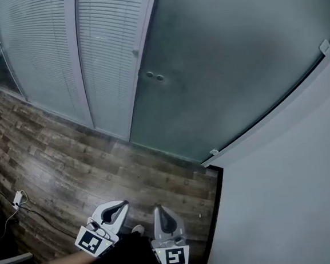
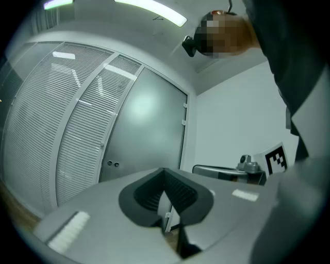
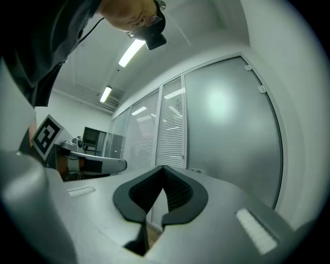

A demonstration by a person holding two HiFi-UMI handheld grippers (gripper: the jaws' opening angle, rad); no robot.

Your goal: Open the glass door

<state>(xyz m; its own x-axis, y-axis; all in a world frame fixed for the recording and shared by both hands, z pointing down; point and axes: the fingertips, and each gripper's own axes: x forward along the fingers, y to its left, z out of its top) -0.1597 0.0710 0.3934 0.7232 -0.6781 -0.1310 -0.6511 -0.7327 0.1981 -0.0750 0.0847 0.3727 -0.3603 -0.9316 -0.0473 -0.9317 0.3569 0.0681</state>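
Both grippers are held nearest, low over the floor (image 1: 70, 160): the left gripper (image 1: 121, 206) and right gripper (image 1: 158, 209) are fully closed, with nothing gripped. Well beyond, the glass door (image 1: 227, 60) appears shut, two round fittings (image 1: 154, 76) at its left edge. No handle is seen; closed jaws could skid on smooth glass if pressed off the fittings, and the door would be left unmoved.

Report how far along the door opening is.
Done: nothing yet; the glass door looks closed in its frame. In hand: nothing; the left gripper and right gripper are both shut and empty, low over the wooden floor, apart from the door. Left: reach the door, probably near its two round fittings, and open it.
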